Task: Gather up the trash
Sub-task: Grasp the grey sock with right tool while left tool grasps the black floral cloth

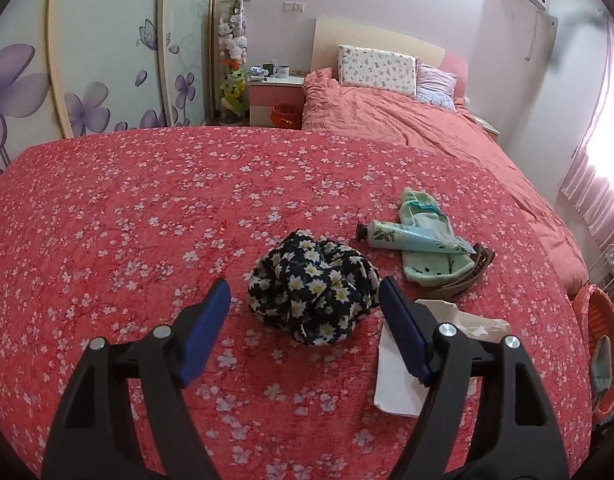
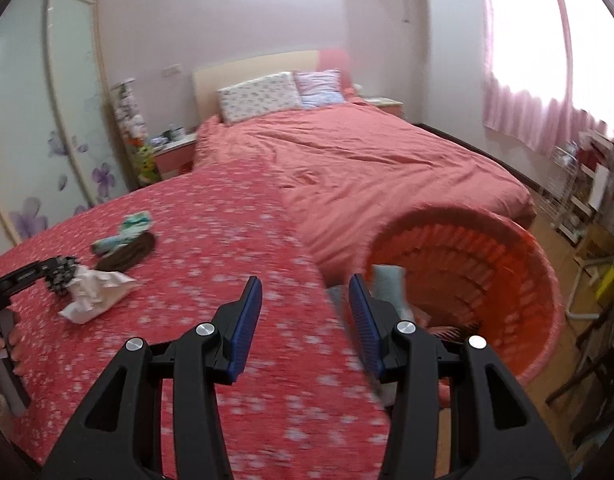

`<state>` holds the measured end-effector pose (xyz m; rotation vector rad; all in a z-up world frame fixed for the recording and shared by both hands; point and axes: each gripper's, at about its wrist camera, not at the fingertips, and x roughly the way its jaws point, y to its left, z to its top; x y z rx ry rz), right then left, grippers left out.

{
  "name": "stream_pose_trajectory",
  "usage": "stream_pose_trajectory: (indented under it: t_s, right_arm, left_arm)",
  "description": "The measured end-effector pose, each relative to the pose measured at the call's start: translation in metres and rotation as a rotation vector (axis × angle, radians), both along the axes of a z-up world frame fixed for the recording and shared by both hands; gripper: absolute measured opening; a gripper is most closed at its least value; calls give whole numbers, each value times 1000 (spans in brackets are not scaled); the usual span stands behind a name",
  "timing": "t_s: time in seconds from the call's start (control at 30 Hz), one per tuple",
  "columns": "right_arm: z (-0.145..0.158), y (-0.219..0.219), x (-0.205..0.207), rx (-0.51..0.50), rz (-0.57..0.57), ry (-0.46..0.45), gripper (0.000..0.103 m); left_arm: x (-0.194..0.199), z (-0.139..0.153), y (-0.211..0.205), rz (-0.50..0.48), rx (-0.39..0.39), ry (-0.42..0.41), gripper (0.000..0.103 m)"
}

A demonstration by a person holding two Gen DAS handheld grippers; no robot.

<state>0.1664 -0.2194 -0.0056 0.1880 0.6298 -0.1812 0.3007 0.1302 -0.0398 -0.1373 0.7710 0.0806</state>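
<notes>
On the red flowered blanket (image 1: 127,208) lies a bunched dark cloth with white daisies (image 1: 311,292). My left gripper (image 1: 305,290) hangs open just above and short of it, one blue pad on each side, touching nothing. A crumpled white paper (image 1: 399,372) lies under its right finger. Beyond are a hand-cream tube (image 1: 411,236), a mint sock (image 1: 423,216) and a brown item (image 1: 481,262). My right gripper (image 2: 305,286) is open and empty over the bed's edge, beside the orange basket (image 2: 487,264). The same paper (image 2: 99,292) shows at the left of the right wrist view.
The orange basket (image 1: 599,320) stands on the floor at the bed's right side with a pale blue item (image 2: 387,280) inside. A person's hand (image 2: 3,344) holds the left gripper's handle. Pillows (image 1: 377,66), a nightstand (image 1: 277,96) and wardrobe doors (image 1: 107,60) are far off.
</notes>
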Motion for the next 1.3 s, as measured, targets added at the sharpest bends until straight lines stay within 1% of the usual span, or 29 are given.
stream_pose_trajectory:
  t_s: [0.13, 0.23, 0.43, 0.57, 0.6, 0.63, 0.67, 0.7, 0.77, 1.0, 1.07, 1.2, 1.3]
  right_arm:
    - [-16, -31, -5, 13, -81, 37, 46]
    - [-29, -44, -5, 32, -111, 62, 46]
    - [-50, -40, 11, 17, -99, 110, 46]
    - [-56, -43, 16, 19, -93, 130, 44]
    - [-57, -41, 18, 17, -87, 134, 40]
    - [-58, -40, 20, 11, -82, 142, 30]
    - [-61, -38, 23, 1, -77, 158, 22]
    - [-62, -38, 24, 2, -72, 164, 5]
    - [-59, -37, 21, 7, -62, 145, 5]
    - [-7, 5, -5, 0, 65, -39, 5]
    - [-1, 16, -5, -7, 98, -58, 5]
    - [5, 42, -3, -24, 164, -70, 5]
    - [4, 51, 1, -18, 192, -60, 5]
  left_arm:
    - [1, -2, 2, 4, 7, 2, 75]
    - [0, -3, 3, 6, 10, 2, 75]
    - [0, -6, 0, 0, 12, 6, 75]
    - [0, -7, -5, -16, 21, 2, 75]
    - [0, -7, -5, -19, 22, 1, 75]
    - [0, -7, -6, -22, 22, 1, 75]
    - [1, -8, -6, -24, 21, 3, 75]
    - [1, -9, -6, -24, 17, 4, 75]
    - [2, -10, -6, -24, 10, 6, 75]
    - [6, -14, -6, -29, 4, 10, 75]
    - [9, -14, -8, -39, 2, 13, 74]
    - [19, -18, -13, -49, 9, 28, 62]
    - [26, -24, -13, -53, 4, 55, 56]
